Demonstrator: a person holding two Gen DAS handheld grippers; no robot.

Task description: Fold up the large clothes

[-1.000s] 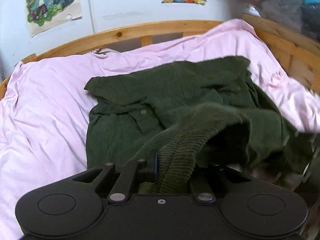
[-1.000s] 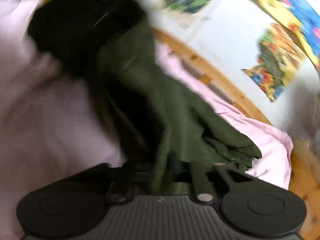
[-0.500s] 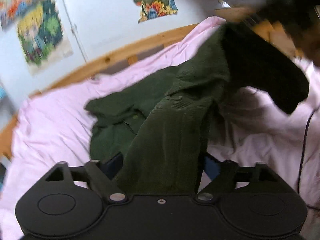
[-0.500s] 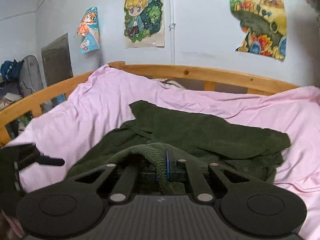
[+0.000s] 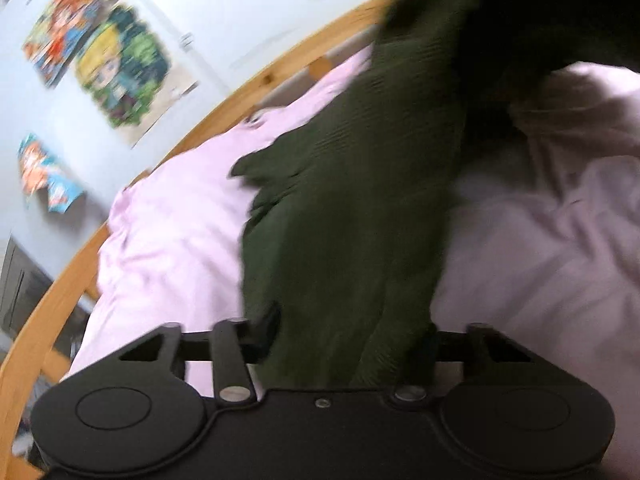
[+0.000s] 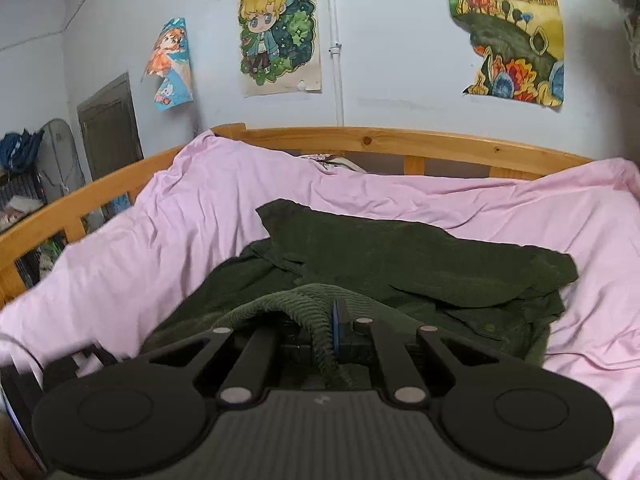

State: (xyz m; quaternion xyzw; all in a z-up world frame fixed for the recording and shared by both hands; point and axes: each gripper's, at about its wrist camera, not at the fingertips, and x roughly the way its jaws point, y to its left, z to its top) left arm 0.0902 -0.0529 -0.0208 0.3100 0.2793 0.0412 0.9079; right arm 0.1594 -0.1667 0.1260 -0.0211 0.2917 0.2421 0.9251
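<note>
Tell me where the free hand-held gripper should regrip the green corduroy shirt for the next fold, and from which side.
Judging by the right wrist view, take the far corner of the green corduroy shirt, where it lies flat on the pink sheet. Come in low from the headboard side: that edge is single and exposed, while the near cloth bunches around the right hand-held gripper.

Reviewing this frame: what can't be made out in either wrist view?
- Left wrist view: motion blur smears the green corduroy garment, so its layout is unreadable.
- Left wrist view: cloth covers the left tongs; whether they pinch it is unclear.
- Left wrist view: the garment's upper part is cut off by the top edge.
- Right wrist view: the right tongs are shut on a fold; which part of the garment cannot be told.
</note>
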